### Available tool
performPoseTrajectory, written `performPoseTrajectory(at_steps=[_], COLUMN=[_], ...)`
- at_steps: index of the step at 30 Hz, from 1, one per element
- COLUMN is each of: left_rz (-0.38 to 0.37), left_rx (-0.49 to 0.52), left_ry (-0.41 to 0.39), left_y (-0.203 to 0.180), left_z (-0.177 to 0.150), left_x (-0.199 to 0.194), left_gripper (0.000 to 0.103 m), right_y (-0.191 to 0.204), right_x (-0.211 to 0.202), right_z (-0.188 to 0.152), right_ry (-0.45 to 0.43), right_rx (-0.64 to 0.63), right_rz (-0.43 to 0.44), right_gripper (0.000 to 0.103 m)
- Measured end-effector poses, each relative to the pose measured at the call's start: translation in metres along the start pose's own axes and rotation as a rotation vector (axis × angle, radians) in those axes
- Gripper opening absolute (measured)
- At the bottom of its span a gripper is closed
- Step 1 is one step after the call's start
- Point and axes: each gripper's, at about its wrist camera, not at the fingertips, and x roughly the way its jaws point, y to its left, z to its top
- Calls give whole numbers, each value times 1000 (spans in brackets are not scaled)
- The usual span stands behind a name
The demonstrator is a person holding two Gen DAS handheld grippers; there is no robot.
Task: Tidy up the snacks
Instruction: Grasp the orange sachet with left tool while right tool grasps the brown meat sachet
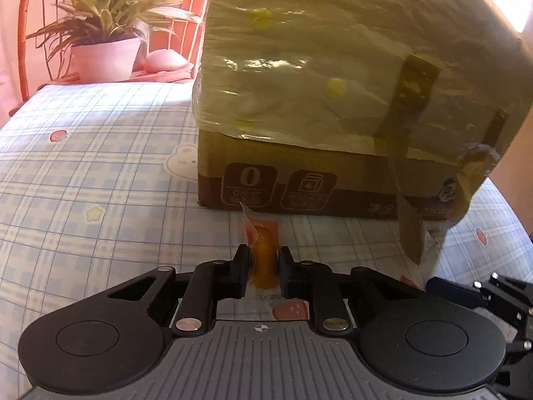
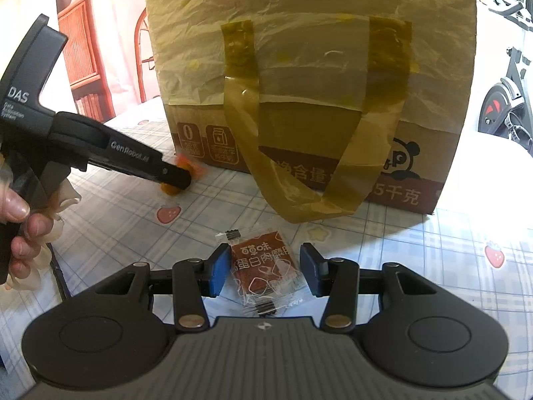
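The left gripper (image 1: 265, 268) clamps an orange snack packet (image 1: 263, 250) near the cardboard box (image 1: 333, 180); the right gripper (image 2: 265, 271) stands narrowly parted around a brown snack packet (image 2: 263, 273), not pressing it.

surface: checked cloth (image 2: 433, 250) | on it: cardboard box (image 2: 433, 153) (plastic-draped), brown snack packet (image 2: 263, 273)

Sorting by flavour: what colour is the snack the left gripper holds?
Orange snack, clearest in the left wrist view.

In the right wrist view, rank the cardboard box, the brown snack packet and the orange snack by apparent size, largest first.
1. Cardboard box
2. Brown snack packet, though it lies nearest the camera
3. Orange snack, partly hidden by the left gripper
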Motion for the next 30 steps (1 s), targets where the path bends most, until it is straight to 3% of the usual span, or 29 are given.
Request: performPoseTrajectory(at_steps=[4,11,22,30], left_rz=[-10,-27,-60,-73], left_rx=[43,-16,10,3], left_ry=[-21,-71,-113,-170], left_y=[-3,7,2,5], left_z=[-10,-29,-33,-31], left_x=[-12,-42,-54,-67], left_gripper=[19,19,19,19], right_y=[-1,1,12,21], right_x=[1,1,5,4], right_z=[0,0,0,1], right_ry=[0,0,17,27], right_rx=[1,-7,-70,-110], right_rz=[1,0,-22,-37], right_gripper=[49,52,58,45])
